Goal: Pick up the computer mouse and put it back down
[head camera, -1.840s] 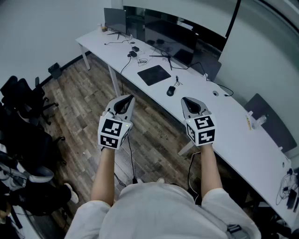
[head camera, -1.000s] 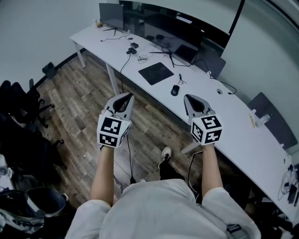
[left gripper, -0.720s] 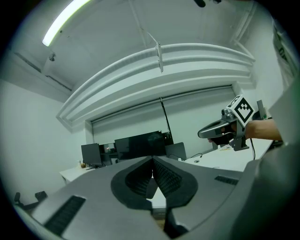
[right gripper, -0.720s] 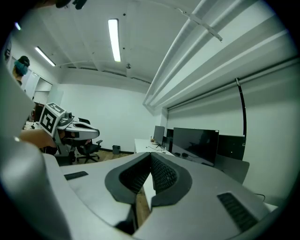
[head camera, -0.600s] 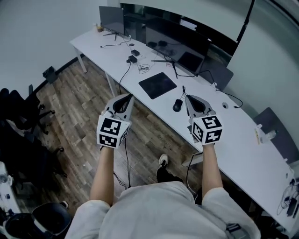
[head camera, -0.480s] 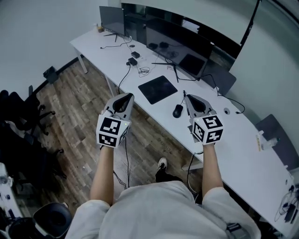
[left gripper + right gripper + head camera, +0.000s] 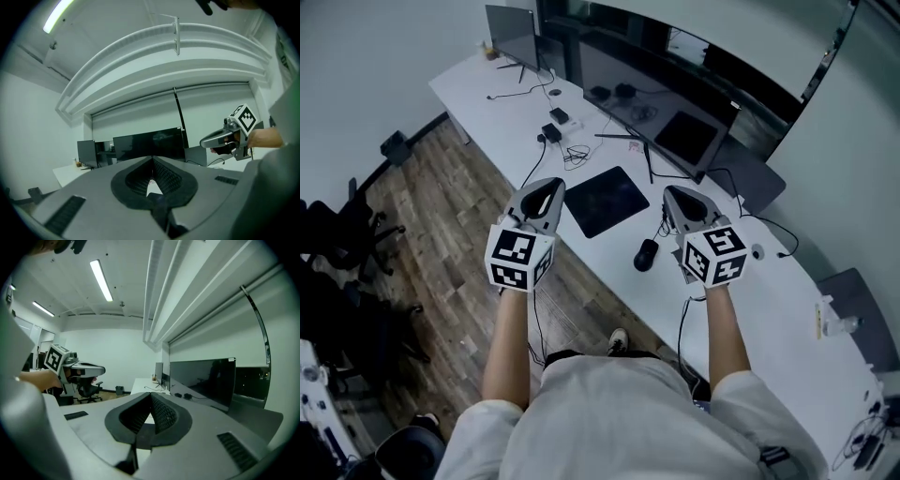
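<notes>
A black computer mouse [image 7: 646, 254] lies on the white desk [image 7: 769, 309], just right of a black mouse pad [image 7: 606, 201]. My right gripper [image 7: 673, 194] hovers above the desk, a little right of the mouse and beyond it, jaws shut and empty. My left gripper [image 7: 551, 186] is held over the desk's near edge, left of the pad, and is also shut with nothing in it. In the left gripper view the jaw tips [image 7: 152, 159] meet, and the right gripper [image 7: 220, 138] shows at the right. The right gripper view shows its shut jaws [image 7: 151, 394] and the left gripper [image 7: 79, 369].
Wide dark monitors [image 7: 675, 84] stand along the desk's far side, with a smaller screen [image 7: 511, 23] at the left end. Cables and small adapters [image 7: 553, 127] lie on the desk. Black office chairs [image 7: 337, 234] crowd the wood floor at the left.
Both grippers have travelled forward from over the floor to over the desk. The mouse and pad now sit between and just under them. The jaws stayed shut.
</notes>
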{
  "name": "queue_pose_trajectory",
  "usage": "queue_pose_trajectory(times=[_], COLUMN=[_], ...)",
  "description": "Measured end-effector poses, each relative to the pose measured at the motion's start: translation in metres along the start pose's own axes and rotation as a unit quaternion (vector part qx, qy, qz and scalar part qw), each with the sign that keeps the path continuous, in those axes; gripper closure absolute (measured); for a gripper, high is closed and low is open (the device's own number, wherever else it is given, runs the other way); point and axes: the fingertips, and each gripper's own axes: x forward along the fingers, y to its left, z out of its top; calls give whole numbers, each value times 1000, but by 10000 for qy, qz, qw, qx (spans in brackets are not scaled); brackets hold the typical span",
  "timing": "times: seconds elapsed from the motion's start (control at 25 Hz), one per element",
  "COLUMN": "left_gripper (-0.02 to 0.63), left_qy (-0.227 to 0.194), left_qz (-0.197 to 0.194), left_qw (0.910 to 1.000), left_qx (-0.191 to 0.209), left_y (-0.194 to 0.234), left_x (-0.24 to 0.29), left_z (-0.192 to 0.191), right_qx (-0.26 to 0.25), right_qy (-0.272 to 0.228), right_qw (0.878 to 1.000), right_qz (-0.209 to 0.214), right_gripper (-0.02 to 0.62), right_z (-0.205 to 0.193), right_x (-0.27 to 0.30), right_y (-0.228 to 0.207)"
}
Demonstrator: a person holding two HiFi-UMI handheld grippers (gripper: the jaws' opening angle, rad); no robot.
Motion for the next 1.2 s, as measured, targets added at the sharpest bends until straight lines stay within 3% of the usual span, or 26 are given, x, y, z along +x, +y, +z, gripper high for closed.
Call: queue_pose_trajectory(times=[0.12,0.28,0.48,0.56,0.64,0.84,1.04,1.2], left_gripper=[588,588,588,588,588,588,588,588], left_qy=[127,370,741,908,1050,1399,1692,1841], left_qz=[-184,-478,-948,-1173,-1370,-1635,-1787,-1818], left_qw=[9997,9978,9919,9880,9837,9741,9653,9616], left_qx=[-88,-286,-416,-439,-511,-695,-867,-912], left_y=[1,7,14,18,23,33,38,43], left_x=[34,73,110,118,124,136,131,122], left_z=[-15,-49,-102,-125,-147,-200,-241,-260], right_qx=[-20,313,779,1023,1344,1777,2075,2155], right_qy=[340,720,1299,1540,1780,2542,3028,3410], right_qw=[9994,9966,9846,9756,9643,9314,8971,8768], right_qz=[-112,-268,-877,-1182,-1428,-1903,-2457,-2616], right_gripper=[581,581,581,554,458,351,207,187], right_z=[-26,-68,-136,-166,-198,-280,-328,-362], right_x=[20,42,63,70,74,80,80,82], right_y=[-19,-31,-47,-50,-49,-40,-36,-33])
